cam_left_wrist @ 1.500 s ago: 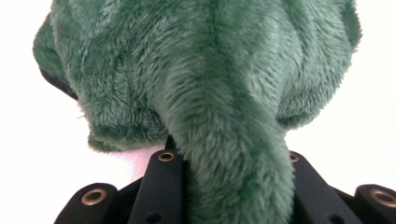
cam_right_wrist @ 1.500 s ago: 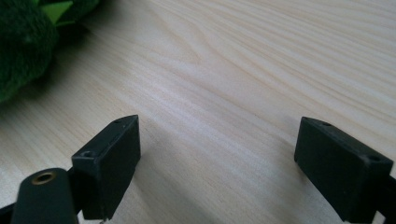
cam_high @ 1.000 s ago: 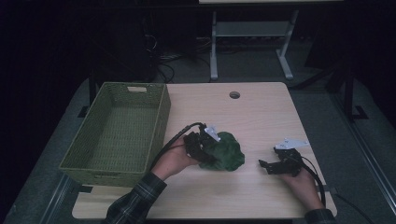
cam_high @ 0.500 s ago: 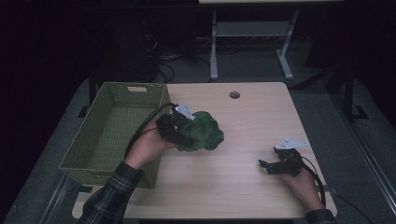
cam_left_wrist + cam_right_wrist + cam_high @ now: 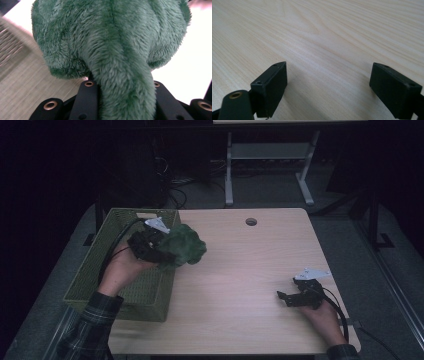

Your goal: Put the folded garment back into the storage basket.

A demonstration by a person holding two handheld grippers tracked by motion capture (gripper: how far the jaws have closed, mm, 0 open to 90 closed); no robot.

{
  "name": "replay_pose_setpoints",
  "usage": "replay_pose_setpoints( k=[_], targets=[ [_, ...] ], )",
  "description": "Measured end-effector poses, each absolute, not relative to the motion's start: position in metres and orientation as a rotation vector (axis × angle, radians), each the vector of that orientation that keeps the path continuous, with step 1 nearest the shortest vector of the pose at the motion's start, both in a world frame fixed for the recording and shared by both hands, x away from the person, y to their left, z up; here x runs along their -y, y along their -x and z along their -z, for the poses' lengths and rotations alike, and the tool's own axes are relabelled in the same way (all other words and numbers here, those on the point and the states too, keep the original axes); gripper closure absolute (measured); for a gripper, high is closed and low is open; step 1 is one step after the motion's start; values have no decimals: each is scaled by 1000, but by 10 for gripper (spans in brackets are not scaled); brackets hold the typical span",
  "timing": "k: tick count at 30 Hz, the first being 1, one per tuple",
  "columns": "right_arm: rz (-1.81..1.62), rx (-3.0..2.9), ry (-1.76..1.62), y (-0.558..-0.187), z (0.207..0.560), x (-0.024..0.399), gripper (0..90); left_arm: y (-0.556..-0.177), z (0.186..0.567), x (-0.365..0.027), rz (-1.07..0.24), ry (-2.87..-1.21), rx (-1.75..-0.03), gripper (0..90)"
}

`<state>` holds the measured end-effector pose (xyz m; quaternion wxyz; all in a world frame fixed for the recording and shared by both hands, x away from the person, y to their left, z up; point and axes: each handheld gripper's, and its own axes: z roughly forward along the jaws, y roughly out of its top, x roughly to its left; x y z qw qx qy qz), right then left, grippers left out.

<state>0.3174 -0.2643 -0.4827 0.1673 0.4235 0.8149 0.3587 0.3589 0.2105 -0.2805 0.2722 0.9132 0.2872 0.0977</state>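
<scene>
Table (image 5: pixel 240 285): light wood, basket at its left edge.
Basket (image 5: pixel 90 275): green, woven.
Plush toy (image 5: pixel 182 247): green, held above the basket's right rim.
Left gripper (image 5: pixel 161 251): jaws clamped on the plush toy.
Right gripper (image 5: pixel 283 296): jaws wide apart, holding nothing, on the table.

Green plush toy (image 5: pixel 110 50) hides the left gripper's jaw tips and is cropped by the top edge; woven basket (image 5: pixel 12 47) beside it is motion-blurred, its far wall lost in darkness.
</scene>
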Motion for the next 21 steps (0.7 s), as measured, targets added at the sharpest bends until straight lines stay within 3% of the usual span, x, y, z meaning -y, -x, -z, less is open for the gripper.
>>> replay_pose_setpoints(
  k=[11,21],
  targets=[
    [-1021,-2319,-1206,-317,483,264,140,-356,282,-270,-352,-2420,-960,729],
    [-1020,-2319,-1206,-317,483,264,140,-363,318,-297,-356,-2422,-1122,728]
  ],
)
